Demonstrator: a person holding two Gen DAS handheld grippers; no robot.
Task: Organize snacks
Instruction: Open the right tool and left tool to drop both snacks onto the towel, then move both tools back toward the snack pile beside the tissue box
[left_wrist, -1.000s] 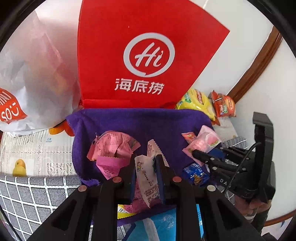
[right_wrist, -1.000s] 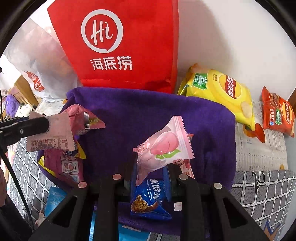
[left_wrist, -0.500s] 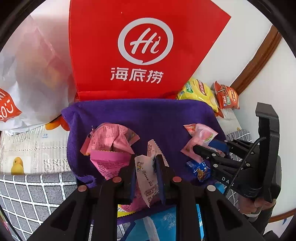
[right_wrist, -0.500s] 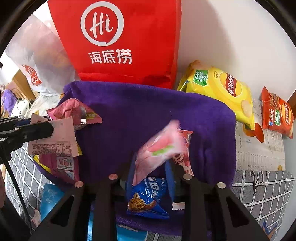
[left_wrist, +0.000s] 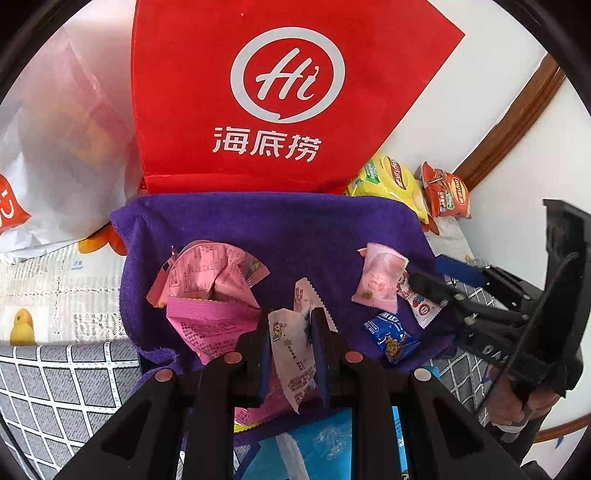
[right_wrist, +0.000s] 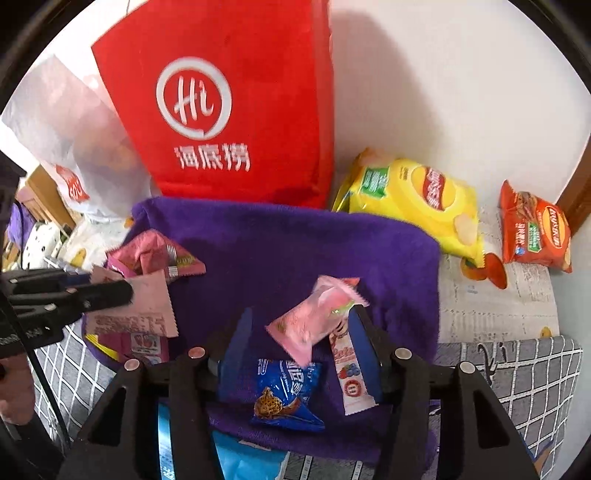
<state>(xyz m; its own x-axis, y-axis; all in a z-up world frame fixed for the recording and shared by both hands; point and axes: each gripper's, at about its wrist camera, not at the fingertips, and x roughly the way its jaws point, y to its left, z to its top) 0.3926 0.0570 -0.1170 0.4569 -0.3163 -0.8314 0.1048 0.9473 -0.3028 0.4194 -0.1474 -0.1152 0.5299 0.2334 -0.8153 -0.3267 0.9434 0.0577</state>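
Note:
My left gripper (left_wrist: 290, 325) is shut on a pale pink-white snack packet (left_wrist: 291, 354), also seen in the right wrist view (right_wrist: 147, 306). My right gripper (right_wrist: 301, 325) is open; the pink peach packet (right_wrist: 314, 317) lies loose between its fingers on the purple towel (right_wrist: 280, 251), blurred. The peach packet also shows in the left wrist view (left_wrist: 380, 277). A blue cookie packet (right_wrist: 284, 391) and a white berry bar (right_wrist: 349, 373) lie by it. Two pink packets (left_wrist: 210, 284) lie at the towel's left.
A red bag (left_wrist: 280, 96) stands behind the towel, a white plastic bag (left_wrist: 55, 147) to its left. A yellow chip bag (right_wrist: 413, 203) and an orange snack bag (right_wrist: 535, 232) lie at the right by the wall. A blue tissue pack (left_wrist: 325, 443) is below.
My right gripper opened and let go of the peach packet, which dropped onto the towel. My left gripper still holds its packet, nearly still.

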